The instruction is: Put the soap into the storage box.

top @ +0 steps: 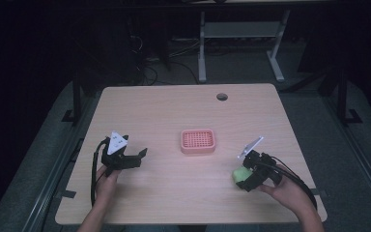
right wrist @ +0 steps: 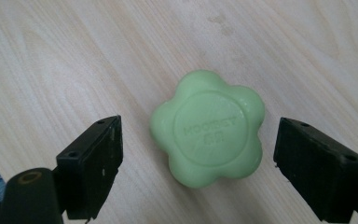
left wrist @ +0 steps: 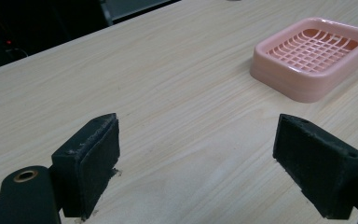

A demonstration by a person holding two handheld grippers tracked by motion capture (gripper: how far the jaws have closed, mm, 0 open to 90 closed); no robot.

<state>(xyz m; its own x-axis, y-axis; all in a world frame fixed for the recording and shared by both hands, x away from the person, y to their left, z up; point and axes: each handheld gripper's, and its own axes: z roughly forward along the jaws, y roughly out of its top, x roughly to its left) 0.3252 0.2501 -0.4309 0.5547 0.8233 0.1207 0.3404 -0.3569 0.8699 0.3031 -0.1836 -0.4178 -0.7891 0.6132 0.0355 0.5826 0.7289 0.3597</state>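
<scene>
- A pale wooden table (top: 174,193) stands in a dark room, with desk legs and cables on the floor beyond it.
- The green flower-shaped soap (right wrist: 209,127) lies flat on the table near the person's right-hand edge, stamped face up.
- The right gripper (right wrist: 198,161) hangs over the soap, jaws spread wide, one on either side, neither touching; the soap sits centred in the gap, so closing looks like the next step.
- The pink soap dish (top: 198,141) waits mid-table, well apart from the soap.
- The left gripper (left wrist: 198,163) sits wide and empty, angled toward the dish.
</scene>
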